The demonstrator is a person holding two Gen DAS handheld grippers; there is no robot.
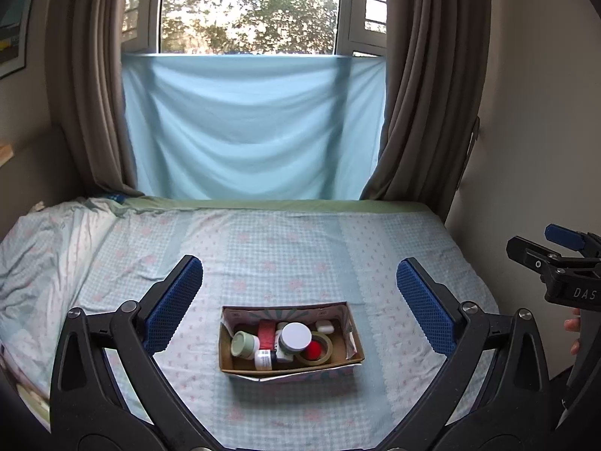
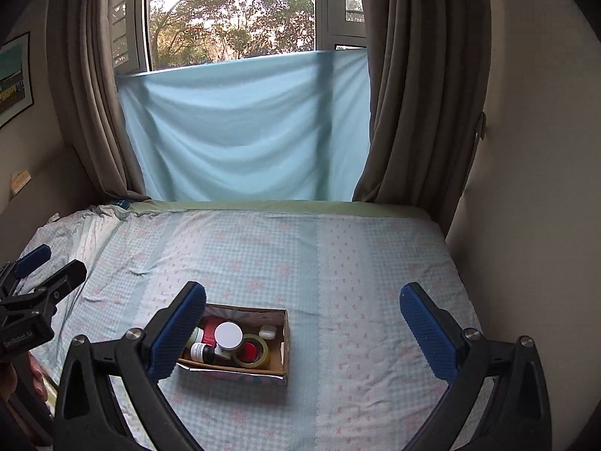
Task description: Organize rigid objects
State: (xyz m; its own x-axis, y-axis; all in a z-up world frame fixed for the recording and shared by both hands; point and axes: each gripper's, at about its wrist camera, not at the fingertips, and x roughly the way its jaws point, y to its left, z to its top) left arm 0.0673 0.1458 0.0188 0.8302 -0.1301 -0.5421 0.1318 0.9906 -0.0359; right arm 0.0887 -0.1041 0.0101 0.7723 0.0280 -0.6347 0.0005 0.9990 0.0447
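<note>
Brown curtains (image 1: 432, 94) frame a window whose lower half is covered by a pale blue cloth (image 1: 248, 127), and below it I see a bed (image 1: 300, 248) spread with a light blue checked sheet dotted with pink flowers. Near the bed's front edge, roughly midway across, sits an open cardboard box (image 1: 289, 366). Inside it I make out a white-lidded jar (image 1: 296, 338), a pale green-capped jar (image 1: 244, 345) lying on its side, a small dark bottle (image 1: 265, 360), a roll of tape (image 1: 317, 345) with something red in its core, a red item (image 1: 266, 332) and a small white case (image 1: 325, 325) at the back corner.

My left hand-held gripper (image 1: 300, 300) hovers above the box with its blue-padded fingers (image 1: 174, 306) spread wide, holding nothing. My right hand-held gripper (image 2: 302, 323) is likewise wide apart and empty, positioned to the right of the box, its left pad (image 2: 178, 332) overlapping the box's left end in that view.
</note>
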